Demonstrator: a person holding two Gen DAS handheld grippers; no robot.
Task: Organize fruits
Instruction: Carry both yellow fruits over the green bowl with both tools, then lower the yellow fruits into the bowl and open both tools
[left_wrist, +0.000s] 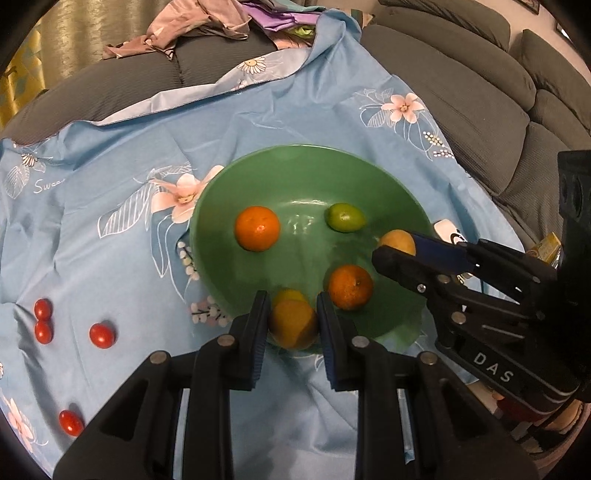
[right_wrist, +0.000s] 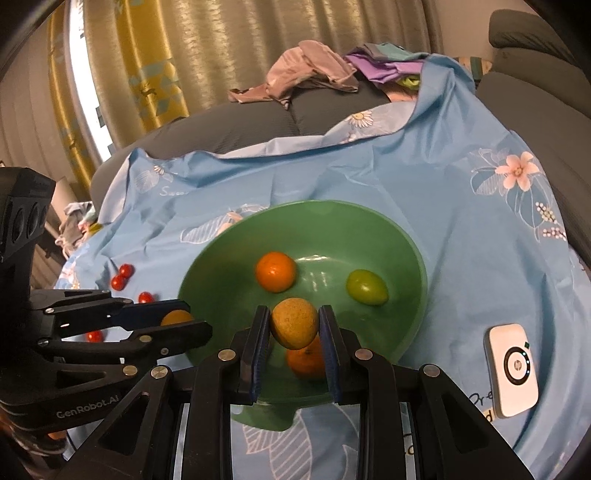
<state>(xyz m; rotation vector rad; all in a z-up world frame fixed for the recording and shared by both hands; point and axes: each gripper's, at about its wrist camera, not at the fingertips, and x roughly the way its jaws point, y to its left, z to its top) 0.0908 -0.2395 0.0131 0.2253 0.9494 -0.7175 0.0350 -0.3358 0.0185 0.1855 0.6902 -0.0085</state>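
A green bowl (left_wrist: 295, 177) sits on a blue flowered cloth and also shows in the right wrist view (right_wrist: 369, 229). In it lie two oranges (left_wrist: 257, 228) (left_wrist: 350, 286) and a green fruit (left_wrist: 345, 217). My left gripper (left_wrist: 293, 325) is shut on a yellow-orange fruit (left_wrist: 293, 324) over the bowl's near rim. My right gripper (right_wrist: 294, 324) is shut on a speckled yellow fruit (right_wrist: 294, 323) above the bowl; in the left wrist view that fruit (left_wrist: 397, 240) shows at the right gripper's tips. Several red cherry tomatoes (left_wrist: 101, 335) lie on the cloth to the left.
A white device (right_wrist: 513, 369) lies on the cloth right of the bowl. A grey sofa (left_wrist: 480, 92) runs behind and to the right. Crumpled clothes (right_wrist: 314, 74) lie at the back. Curtains (right_wrist: 147, 74) hang at the far left.
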